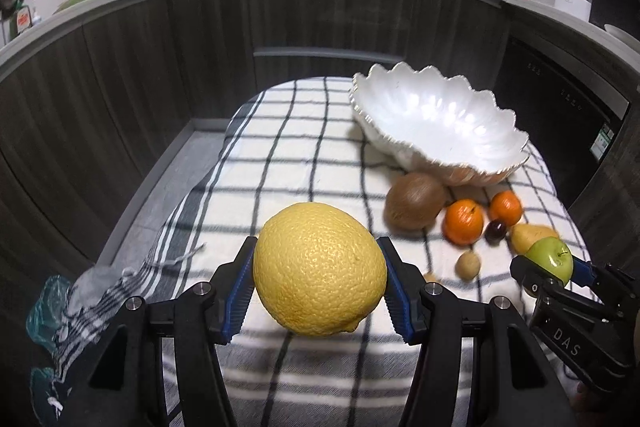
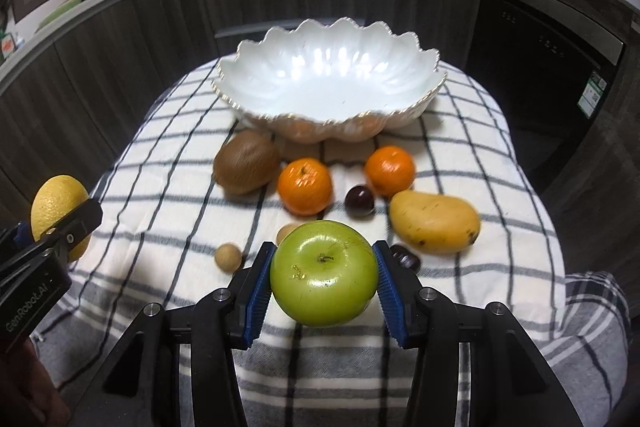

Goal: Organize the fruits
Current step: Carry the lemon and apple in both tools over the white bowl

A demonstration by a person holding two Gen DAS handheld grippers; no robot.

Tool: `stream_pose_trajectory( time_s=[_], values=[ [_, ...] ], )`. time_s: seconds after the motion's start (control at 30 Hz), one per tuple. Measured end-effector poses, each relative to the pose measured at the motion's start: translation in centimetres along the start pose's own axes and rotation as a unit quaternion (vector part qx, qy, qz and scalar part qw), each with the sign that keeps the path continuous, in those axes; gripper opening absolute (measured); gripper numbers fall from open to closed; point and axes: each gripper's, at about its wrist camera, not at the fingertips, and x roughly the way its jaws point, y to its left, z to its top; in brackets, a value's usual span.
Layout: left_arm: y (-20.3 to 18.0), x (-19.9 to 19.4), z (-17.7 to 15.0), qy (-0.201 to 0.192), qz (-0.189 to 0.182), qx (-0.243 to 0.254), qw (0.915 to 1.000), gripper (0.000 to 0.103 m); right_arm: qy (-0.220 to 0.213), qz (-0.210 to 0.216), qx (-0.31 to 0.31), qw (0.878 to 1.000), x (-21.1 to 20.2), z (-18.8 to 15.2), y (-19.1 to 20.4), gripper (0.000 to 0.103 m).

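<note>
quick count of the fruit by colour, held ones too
yellow: 2, lemon in left gripper, mango
green: 1, apple in right gripper
orange: 2
brown: 1
tan: 2
dark: 2
total: 10

Lemon (image 1: 320,269): matt yellow rind, coarsely pitted. Green apple (image 2: 324,273): smooth, waxy, glossy skin. Bowl (image 2: 332,83): glazed white ceramic, pearly sheen, scalloped rim. Checked cloth (image 2: 180,155): soft woven fabric, matt, slightly fuzzy. Kiwi (image 2: 246,167): dull brown, fuzzy skin. Mango (image 2: 434,223): smooth, satin yellow skin. Left tongs (image 1: 320,287): matt black plastic, ribbed blue rubbery pads (image 1: 240,291), bright metal screws.
</note>
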Motion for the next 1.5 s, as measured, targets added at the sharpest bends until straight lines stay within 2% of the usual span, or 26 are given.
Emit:
stream_pose_trajectory(
  time_s=[0.47, 0.8, 1.17, 1.5],
  values=[
    [-4.6, 1.4, 6.4, -0.035, -0.037, 0.034, 0.9981, 0.057, -0.057, -0.007, 0.013, 0.998, -1.3, 5.6, -3.1, 0.049],
    [-6.5, 5.0, 10.0, -0.033, -0.052, 0.042, 0.9972, 0.057, -0.076, -0.011, 0.018, 0.997, 1.1, 10.1, -4.3, 0.049],
    [-8.0, 9.3, 13.1, -0.016, -0.061, 0.043, 0.9970, 0.057, -0.064, -0.014, 0.024, 0.998, 5.1, 13.9, -5.3, 0.049],
    [-8.9, 13.7, 13.8, 0.017, -0.063, 0.053, 0.9965, 0.057, -0.030, -0.015, 0.019, 0.999, 9.3, 15.4, -5.4, 0.049]
  ],
)
